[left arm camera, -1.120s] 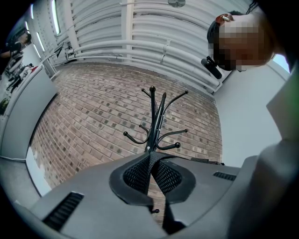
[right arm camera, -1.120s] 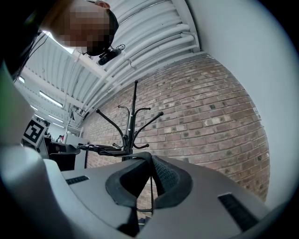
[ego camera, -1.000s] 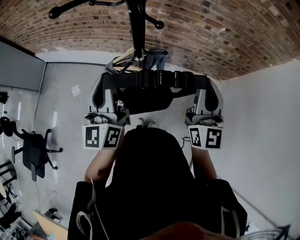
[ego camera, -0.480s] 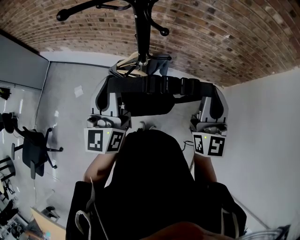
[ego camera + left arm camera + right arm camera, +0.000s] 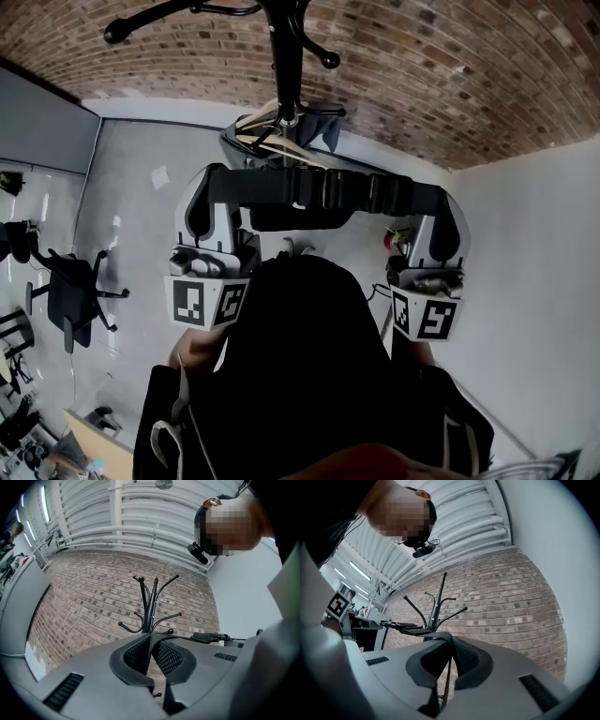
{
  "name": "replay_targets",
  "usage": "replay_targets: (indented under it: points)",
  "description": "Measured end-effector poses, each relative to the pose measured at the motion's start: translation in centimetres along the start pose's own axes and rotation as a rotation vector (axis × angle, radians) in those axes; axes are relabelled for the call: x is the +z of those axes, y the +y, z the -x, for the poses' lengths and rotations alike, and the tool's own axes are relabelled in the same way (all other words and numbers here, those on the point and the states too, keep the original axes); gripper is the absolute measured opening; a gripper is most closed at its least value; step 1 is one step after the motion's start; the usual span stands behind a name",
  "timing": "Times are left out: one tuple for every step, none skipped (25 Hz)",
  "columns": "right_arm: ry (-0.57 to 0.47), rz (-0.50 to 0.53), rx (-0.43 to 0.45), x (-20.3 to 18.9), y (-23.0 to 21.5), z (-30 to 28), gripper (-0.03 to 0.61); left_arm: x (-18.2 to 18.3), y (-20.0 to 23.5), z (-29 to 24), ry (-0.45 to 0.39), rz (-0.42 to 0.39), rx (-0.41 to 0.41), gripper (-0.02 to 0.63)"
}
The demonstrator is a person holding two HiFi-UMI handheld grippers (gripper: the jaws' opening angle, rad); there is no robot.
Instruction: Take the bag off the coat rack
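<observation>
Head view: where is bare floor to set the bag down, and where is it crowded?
Bare grey floor lies left of the bag, between the coat rack and the office chair. Crowded: around the rack, with a hanger and cloth.

Coat rack (image 5: 286, 56) top cut off, bag (image 5: 295, 217) strap ends buried in left claw (image 5: 151, 644), right claw (image 5: 450, 651)

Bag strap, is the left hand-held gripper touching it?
Touching. The left gripper view shows the left hand-held gripper with its jaws shut on the bag strap, the black webbing pinched flat between them.
</observation>
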State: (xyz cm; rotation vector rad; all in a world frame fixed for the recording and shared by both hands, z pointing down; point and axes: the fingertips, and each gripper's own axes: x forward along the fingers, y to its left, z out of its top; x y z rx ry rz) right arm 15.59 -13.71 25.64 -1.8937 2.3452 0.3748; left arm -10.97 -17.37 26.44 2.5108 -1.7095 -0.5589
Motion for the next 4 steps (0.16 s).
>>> replay_targets:
  points:
    - [-0.004,0.012,0.001,0.18,0.08,0.13,0.023,0.14,-0.06,0.14,-0.003,0.003,-0.001,0.021]
    - [-0.007,0.017,0.003,0.31,0.15,0.22,0.023,0.33,-0.15,0.27,-0.007,0.005,-0.003,0.022]
    - [-0.009,0.017,0.006,0.41,0.2,0.29,0.023,0.55,-0.27,0.4,-0.012,0.005,-0.005,0.021]
    - [-0.01,0.015,0.009,0.5,0.25,0.36,0.023,0.76,-0.4,0.55,-0.016,0.004,-0.008,0.023]
